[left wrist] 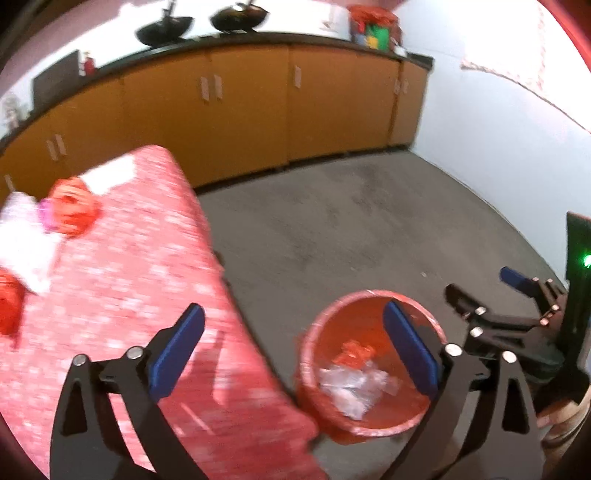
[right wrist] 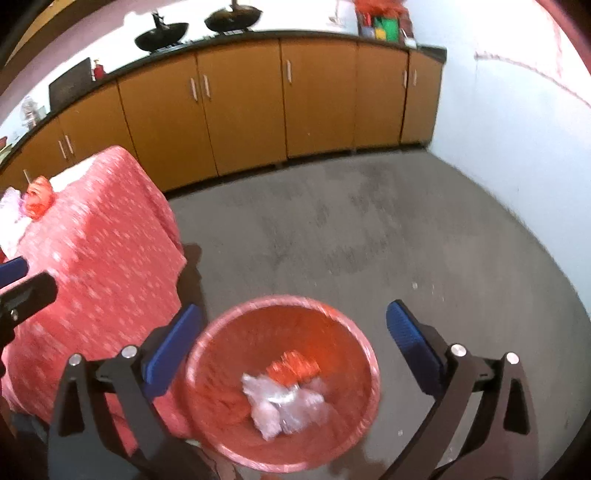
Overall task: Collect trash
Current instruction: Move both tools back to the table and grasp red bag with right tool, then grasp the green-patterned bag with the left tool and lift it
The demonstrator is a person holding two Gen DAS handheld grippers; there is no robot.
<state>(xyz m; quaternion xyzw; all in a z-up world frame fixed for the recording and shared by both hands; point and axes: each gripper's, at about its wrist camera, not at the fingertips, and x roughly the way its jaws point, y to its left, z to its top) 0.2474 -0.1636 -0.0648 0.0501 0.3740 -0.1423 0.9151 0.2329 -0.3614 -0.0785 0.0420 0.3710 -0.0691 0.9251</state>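
A red bin stands on the floor beside a table with a red patterned cloth. Clear plastic and red scraps lie in the bin. My left gripper is open and empty above the table's edge and the bin. My right gripper is open and empty over the bin; it also shows in the left wrist view. A red bag and white wrapping lie on the table.
Orange cabinets with a dark counter run along the back wall, with two black woks on top. A white wall stands at the right. Grey floor lies between the table and the cabinets.
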